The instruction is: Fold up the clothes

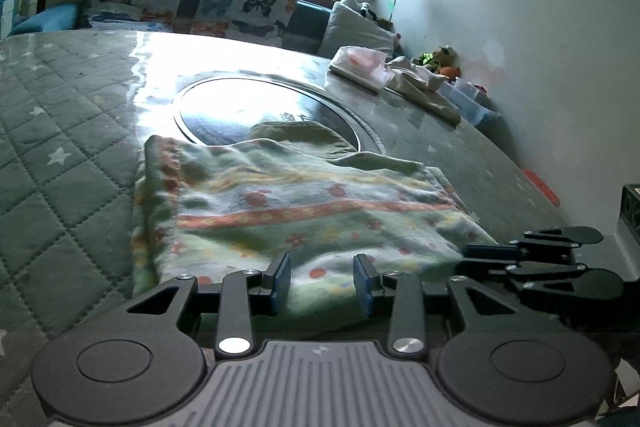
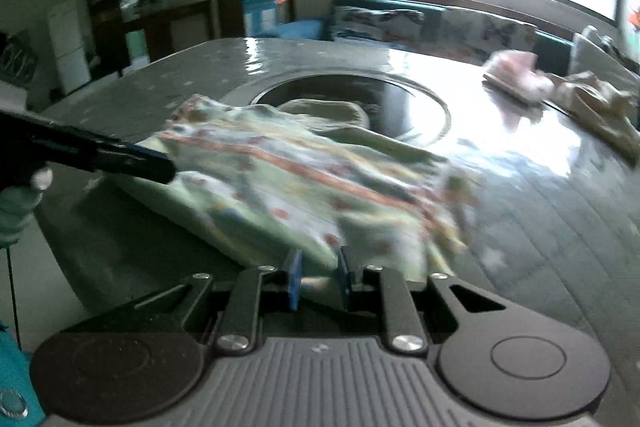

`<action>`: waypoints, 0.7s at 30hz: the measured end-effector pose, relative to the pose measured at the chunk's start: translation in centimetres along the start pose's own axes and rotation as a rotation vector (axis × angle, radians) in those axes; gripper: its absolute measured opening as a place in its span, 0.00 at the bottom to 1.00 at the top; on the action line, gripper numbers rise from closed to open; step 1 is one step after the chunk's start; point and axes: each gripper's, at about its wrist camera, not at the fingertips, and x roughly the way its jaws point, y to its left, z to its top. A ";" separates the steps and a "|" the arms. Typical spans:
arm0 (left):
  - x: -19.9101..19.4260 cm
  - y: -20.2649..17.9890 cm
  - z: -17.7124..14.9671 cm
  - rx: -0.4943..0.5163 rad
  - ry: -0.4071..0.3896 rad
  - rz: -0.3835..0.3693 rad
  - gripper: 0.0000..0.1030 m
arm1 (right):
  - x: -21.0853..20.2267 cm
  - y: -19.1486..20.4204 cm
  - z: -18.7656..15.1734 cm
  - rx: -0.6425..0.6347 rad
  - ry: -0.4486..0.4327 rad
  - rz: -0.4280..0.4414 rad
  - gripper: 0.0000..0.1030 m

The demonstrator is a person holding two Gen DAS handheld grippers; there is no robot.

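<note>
In the left wrist view the left gripper (image 1: 322,281) sat low at the bottom centre of the frame, its blue-padded fingers (image 1: 282,277) a moderate way apart and over the near edge of the floral garment (image 1: 296,203); whether the pads pressed the cloth could not be told, since a strip of fabric showed in the gap between them. The right gripper (image 1: 532,263) appeared at the lower right of that view, at the garment's right corner. In the right wrist view the right gripper (image 2: 320,277) had its fingers (image 2: 295,277) drawn narrow and pinched on the near edge of the same garment, the cloth caught between the blue pads. The left gripper (image 2: 132,161) reached in from the left edge, touching the garment's left side, with a gloved hand (image 2: 20,203) behind it. The garment, pale green with red flowers and an orange-red band, lay on the counter (image 1: 68,155) in the middle of both frames, its long axis running roughly left to right in the left view, its far edge overlapping the round dark inset (image 1: 240,107). Faint marks on that inset could not be read. A pink folded cloth (image 1: 360,61) and a cream one (image 1: 424,83) lay at the upper right.
</note>
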 end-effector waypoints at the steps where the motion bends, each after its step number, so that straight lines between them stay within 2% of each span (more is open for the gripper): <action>1: -0.1 0.2 0.0 -0.008 -0.002 0.001 0.37 | -0.2 -0.4 -0.2 0.006 0.002 -0.007 0.16; 7: -0.8 2.1 0.1 -0.056 0.002 0.037 0.37 | -1.3 -1.4 -0.2 0.024 0.013 -0.019 0.14; 12: -1.0 2.6 1.7 -0.043 -0.012 0.074 0.38 | -1.4 -1.5 1.7 0.025 -0.043 -0.017 0.19; 15: -0.2 2.9 3.1 -0.025 -0.022 0.097 0.39 | 0.0 -1.7 2.9 0.035 -0.050 0.011 0.23; 17: 0.7 3.6 3.9 -0.027 -0.015 0.123 0.39 | 1.2 -1.9 3.1 0.043 -0.032 0.016 0.28; 21: 1.8 5.5 4.8 -0.052 0.006 0.154 0.39 | 2.9 -2.7 2.7 0.067 0.014 0.003 0.29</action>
